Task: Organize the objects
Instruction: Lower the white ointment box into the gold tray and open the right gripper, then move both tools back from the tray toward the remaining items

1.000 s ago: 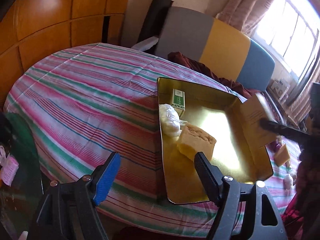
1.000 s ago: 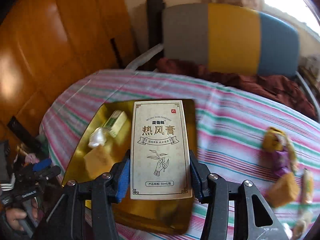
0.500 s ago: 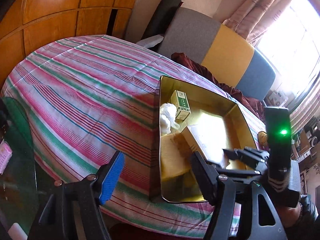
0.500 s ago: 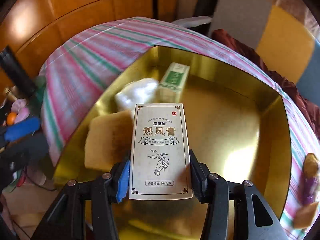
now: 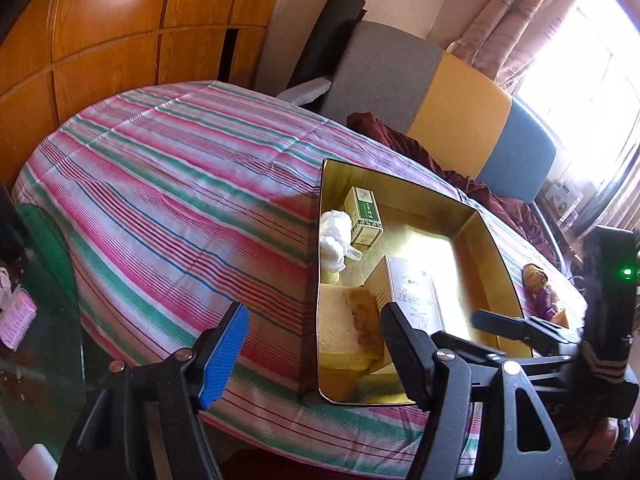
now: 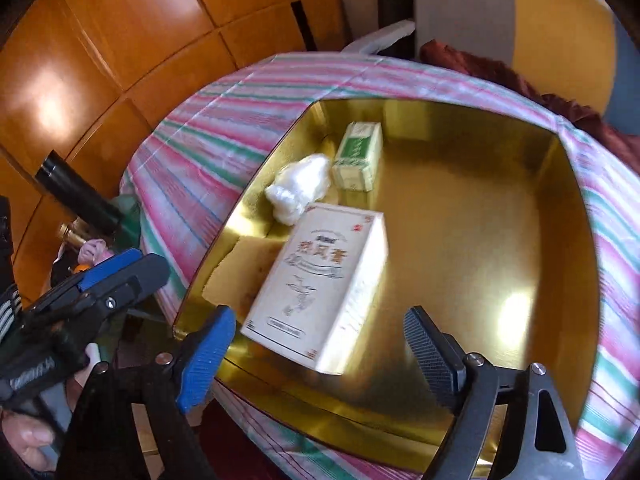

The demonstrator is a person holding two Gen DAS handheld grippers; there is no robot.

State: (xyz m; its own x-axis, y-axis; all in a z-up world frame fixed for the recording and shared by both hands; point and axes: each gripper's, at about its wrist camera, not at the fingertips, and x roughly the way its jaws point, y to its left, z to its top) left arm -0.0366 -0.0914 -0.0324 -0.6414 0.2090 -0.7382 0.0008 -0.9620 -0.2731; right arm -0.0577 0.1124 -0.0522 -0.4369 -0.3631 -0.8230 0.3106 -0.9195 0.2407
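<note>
A gold tray (image 6: 568,280) sits on the striped tablecloth (image 5: 180,200). In it lie a beige printed box (image 6: 320,284), a small green box (image 6: 358,156), a white wad (image 6: 300,188) and a yellow sponge (image 5: 340,328). The beige box rests in the tray, leaning on the sponge, free of my right gripper (image 6: 320,356), which is open just behind it. My left gripper (image 5: 316,348) is open and empty at the tray's near left corner. The tray (image 5: 500,256), beige box (image 5: 412,296), green box (image 5: 364,216) and wad (image 5: 334,240) also show in the left wrist view.
A doll (image 5: 538,284) and a small yellow block (image 5: 560,316) lie on the cloth right of the tray. A grey, yellow and blue headboard (image 5: 440,108) stands behind. Wood panels (image 5: 100,40) are at the left. A glass side table (image 5: 36,320) stands low left.
My right gripper carried the beige box down into the tray, opened and let it go. It now lies against the sponge. My left gripper stayed open.
</note>
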